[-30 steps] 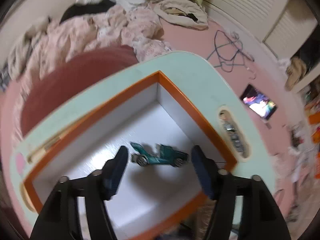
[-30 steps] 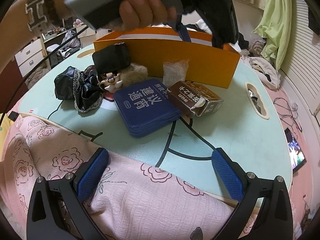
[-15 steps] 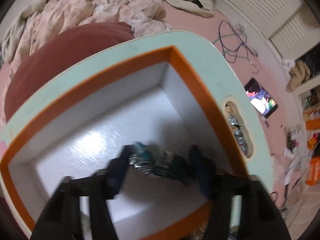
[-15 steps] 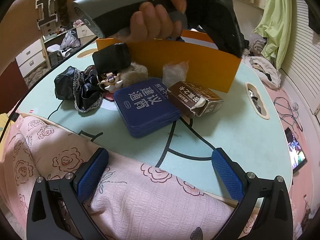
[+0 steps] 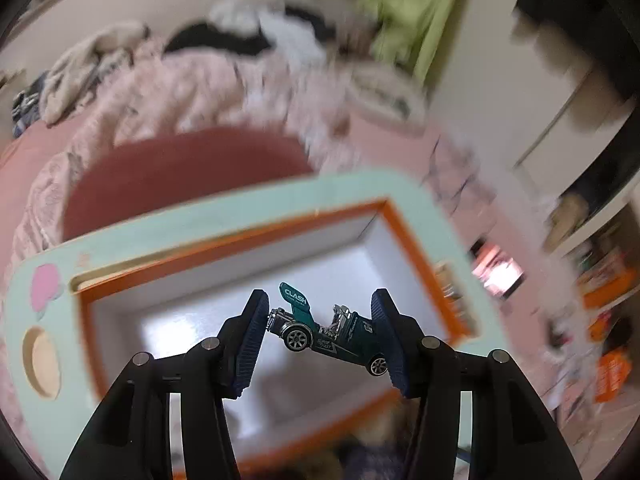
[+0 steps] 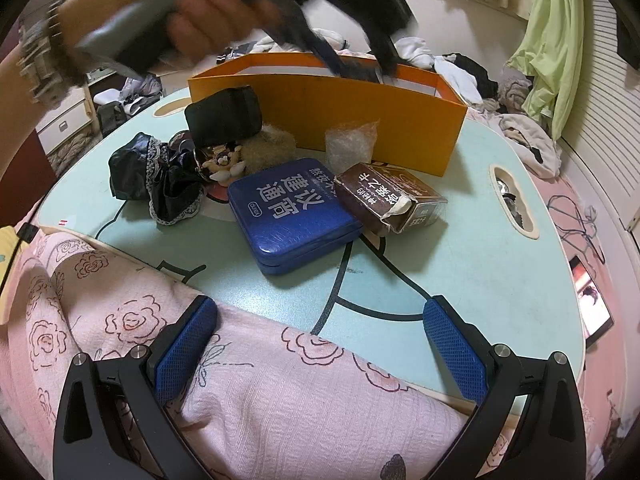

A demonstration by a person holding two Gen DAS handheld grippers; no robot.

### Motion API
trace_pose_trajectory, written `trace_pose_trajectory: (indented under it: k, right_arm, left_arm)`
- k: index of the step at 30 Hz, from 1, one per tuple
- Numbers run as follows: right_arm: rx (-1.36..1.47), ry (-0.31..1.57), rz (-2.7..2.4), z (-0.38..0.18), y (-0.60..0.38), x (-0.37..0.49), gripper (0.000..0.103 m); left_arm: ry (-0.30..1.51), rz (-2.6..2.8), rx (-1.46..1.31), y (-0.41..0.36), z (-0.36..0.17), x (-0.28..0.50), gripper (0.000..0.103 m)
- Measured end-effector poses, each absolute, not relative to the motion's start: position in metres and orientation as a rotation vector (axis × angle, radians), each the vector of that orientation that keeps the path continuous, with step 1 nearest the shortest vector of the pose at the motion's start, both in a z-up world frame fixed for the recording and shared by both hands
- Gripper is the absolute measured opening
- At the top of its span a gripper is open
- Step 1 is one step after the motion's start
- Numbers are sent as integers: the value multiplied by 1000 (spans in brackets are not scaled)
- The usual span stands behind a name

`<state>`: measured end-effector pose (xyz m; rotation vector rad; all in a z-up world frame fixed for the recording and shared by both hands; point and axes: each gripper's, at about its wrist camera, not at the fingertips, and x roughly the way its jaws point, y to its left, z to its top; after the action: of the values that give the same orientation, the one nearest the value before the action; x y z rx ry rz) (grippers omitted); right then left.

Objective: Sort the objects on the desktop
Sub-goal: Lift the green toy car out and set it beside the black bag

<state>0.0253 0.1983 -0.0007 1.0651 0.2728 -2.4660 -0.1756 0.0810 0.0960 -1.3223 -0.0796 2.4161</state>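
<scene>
A teal toy car (image 5: 332, 336) with a "CLASH" wing hangs tilted, nose down to the right, between the blue pads of my left gripper (image 5: 319, 306), which is shut on it. Below it lies the white floor of the orange box (image 5: 224, 244). In the right wrist view the same orange box (image 6: 360, 116) stands at the back of the table. The left gripper (image 6: 352, 64) is blurred there, held by a person's hand (image 6: 208, 28), with its fingers over the box's rim. My right gripper (image 6: 320, 308) stands open and empty over pink rose-print cloth at the near table edge.
On the pale green table (image 6: 460, 260) in front of the box lie a blue tin (image 6: 292, 212), a torn brown carton (image 6: 388, 200), a black lace cloth (image 6: 160, 176), a black pouch (image 6: 224, 114) and a clear plastic bag (image 6: 350, 142). Bedding and clothes lie beyond the table.
My left gripper closed on the toy car on the box floor and lifted it, tipping upward. The right gripper has not moved.
</scene>
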Motion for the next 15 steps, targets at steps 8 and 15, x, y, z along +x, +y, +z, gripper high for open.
trace_pose_trajectory:
  k: [8,15]
  right_arm:
    - [1065,273,-2466,-1,198,25,102]
    - [1065,273,-2465,-1,198,26,102]
  left_arm:
    - [-157,2391,-1187,28,84,-61,52]
    - [-260,2438,-1289,18,22,-65,54]
